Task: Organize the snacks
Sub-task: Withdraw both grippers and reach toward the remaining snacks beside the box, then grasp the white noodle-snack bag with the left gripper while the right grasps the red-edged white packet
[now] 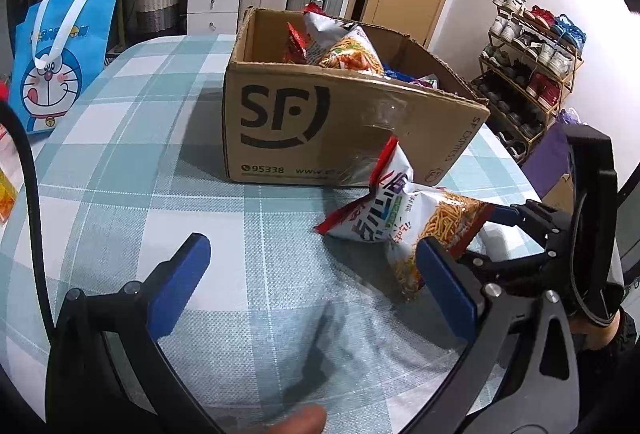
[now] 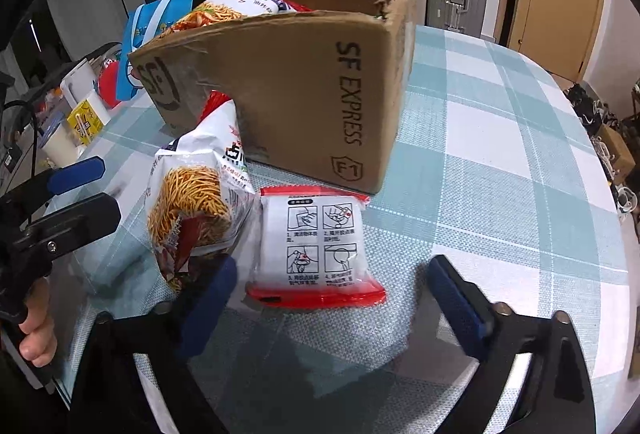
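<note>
Tongs first: right gripper [image 2: 332, 308] stands wide, jaws either side of the red-edged pouch [image 2: 316, 250] at lower centre, not pressing it, probably lining up a grab. Left gripper [image 1: 316, 290] is wide and empty at the bottom. Noodle bag [image 1: 404, 226] leans just beside the box [image 1: 304, 130], likely next to go in with the other snacks.

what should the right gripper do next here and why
Probably ease the right gripper down and forward over the flat white packet with red edges, then close. Its jaws stand open with nothing between them, and the packet lies flat on the checked tablecloth just ahead, beside the noodle snack bag and outside the cardboard box that already holds snacks.
</note>
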Motion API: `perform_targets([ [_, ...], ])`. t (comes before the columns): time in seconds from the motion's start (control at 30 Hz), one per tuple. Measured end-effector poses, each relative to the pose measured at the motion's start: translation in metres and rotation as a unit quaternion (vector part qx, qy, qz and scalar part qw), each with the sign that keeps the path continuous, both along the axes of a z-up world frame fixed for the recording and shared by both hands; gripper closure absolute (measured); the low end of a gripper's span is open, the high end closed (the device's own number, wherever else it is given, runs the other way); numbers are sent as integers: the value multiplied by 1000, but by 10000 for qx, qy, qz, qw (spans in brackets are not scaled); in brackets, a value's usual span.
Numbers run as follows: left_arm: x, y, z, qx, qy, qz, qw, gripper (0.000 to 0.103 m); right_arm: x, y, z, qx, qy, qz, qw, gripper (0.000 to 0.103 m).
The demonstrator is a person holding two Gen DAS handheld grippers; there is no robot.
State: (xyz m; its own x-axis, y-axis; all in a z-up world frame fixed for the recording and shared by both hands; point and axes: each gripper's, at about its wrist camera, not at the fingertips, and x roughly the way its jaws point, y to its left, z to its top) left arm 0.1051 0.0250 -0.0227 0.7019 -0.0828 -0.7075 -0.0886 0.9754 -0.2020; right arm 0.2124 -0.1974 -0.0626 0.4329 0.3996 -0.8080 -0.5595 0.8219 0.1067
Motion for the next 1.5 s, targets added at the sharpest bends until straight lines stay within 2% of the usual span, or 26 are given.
perform_targets([
  [0.03, 0, 0, -1, -5, 4, 5, 10000, 1, 0, 0, 1, -9, -34, -4, 10000, 18],
  [0.17, 1, -1, -2, -7, 12, -29, 10000, 1, -2, -4, 3, 121, -48, 32, 9999, 25],
  [0.23, 2, -3, -3, -23, 24, -59, 10000, 1, -3, -3, 4, 114, -80, 121, 9998, 40],
  [0.27, 2, -4, -4, -32, 30, -80, 10000, 1, -5, -4, 4, 106, -93, 140, 9998, 41],
  [0.43, 4, -11, -6, -137, 105, -184, 9997, 1, -7, -7, 8, 213, -93, 266, 9994, 43],
  [0.63, 17, -12, -3, -562, 177, 30, 9983, 1, -12, -11, 14, 214, -163, 385, 9989, 43],
  [0.83, 44, -14, -3, -1143, 395, 184, 9925, 1, -14, -11, 16, 203, -172, 392, 9989, 43],
  [0.97, 58, -18, -9, -1265, 600, 301, 9897, 1, -16, -12, 17, 220, -185, 385, 9988, 43],
  [1.07, 66, -20, -15, -1492, 688, 156, 9863, 12, -15, -12, 17, 216, -181, 377, 9989, 43],
  [1.33, 76, -32, -27, -1956, 810, -141, 9772, 23, -15, -12, 17, 229, -191, 395, 9988, 43],
  [1.4, 77, -34, -34, -2201, 831, -163, 9718, 32, -16, -11, 18, 268, -192, 416, 9986, 43],
  [1.5, 78, -37, -38, -2230, 776, -182, 9715, 42, -20, -8, 18, 275, -205, 503, 9981, 43],
])
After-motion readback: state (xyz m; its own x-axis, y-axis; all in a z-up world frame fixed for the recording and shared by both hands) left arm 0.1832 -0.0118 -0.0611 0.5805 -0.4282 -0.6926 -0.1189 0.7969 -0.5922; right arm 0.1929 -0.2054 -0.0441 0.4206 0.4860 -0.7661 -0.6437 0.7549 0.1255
